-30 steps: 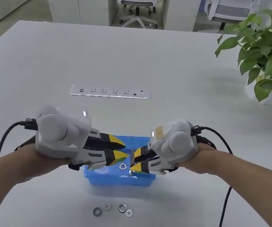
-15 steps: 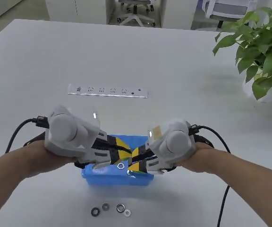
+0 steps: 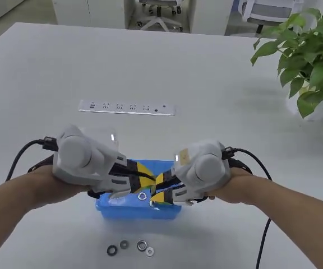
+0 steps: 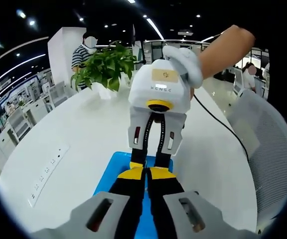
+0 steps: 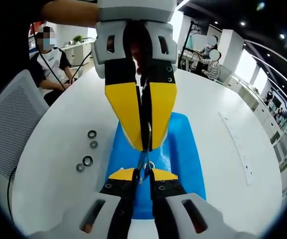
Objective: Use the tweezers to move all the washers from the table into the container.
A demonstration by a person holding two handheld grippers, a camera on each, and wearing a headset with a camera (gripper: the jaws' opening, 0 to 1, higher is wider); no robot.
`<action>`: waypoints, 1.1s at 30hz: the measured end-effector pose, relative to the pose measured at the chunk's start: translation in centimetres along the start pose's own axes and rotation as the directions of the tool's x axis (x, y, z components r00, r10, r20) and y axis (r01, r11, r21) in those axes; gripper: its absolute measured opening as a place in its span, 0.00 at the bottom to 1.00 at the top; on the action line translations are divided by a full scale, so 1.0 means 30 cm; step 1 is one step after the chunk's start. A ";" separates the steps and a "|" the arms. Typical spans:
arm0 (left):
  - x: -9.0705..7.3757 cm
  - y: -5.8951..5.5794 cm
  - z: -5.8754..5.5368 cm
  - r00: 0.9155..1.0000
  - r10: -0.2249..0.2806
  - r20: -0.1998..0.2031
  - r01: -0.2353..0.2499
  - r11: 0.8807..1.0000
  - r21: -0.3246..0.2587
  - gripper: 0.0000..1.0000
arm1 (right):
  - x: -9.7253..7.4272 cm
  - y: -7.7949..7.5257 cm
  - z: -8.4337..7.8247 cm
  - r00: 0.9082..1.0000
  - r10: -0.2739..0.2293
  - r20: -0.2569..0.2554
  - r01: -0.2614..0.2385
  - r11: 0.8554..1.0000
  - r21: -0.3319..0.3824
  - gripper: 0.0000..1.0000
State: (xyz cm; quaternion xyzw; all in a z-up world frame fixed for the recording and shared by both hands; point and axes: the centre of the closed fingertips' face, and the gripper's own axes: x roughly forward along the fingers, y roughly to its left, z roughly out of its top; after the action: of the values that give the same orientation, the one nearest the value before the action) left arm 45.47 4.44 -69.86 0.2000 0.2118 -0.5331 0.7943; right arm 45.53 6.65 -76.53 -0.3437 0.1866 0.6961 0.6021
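In the head view the left tool and right tool cover most of the blue container at lower centre, so I cannot make out what lies under their tips. In the right gripper view the tweezers run up between the left tool's closed jaws, which hide their upper part. I cannot tell whether the right tool's own jaws press on them. The washers near the bottom edge are too small to tell apart. The right edge cuts off the plant.
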 end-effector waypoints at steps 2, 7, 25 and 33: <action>0.000 0.001 0.000 1.000 0.001 -0.001 -0.001 1.000 -0.001 0.05 | -0.002 -0.002 0.005 1.000 -0.002 0.004 0.002 1.000 0.002 0.13; -0.001 0.003 0.000 1.000 0.001 -0.001 -0.001 1.000 -0.010 0.05 | -0.014 -0.009 0.018 1.000 -0.013 0.006 0.013 1.000 -0.001 0.17; -0.002 0.003 0.008 1.000 0.013 0.001 -0.013 1.000 -0.010 0.05 | -0.098 -0.004 0.018 0.998 -0.063 0.013 0.062 0.997 0.054 0.33; -0.015 -0.001 0.030 1.000 0.023 0.007 -0.023 1.000 -0.011 0.05 | -0.145 -0.002 0.013 0.994 -0.104 0.015 0.102 0.990 0.096 0.44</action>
State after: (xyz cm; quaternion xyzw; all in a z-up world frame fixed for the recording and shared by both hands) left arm 45.41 4.29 -68.88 0.1961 0.2097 -0.5234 0.8022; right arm 45.64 3.84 -73.20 -0.3168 0.1954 0.6578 0.6548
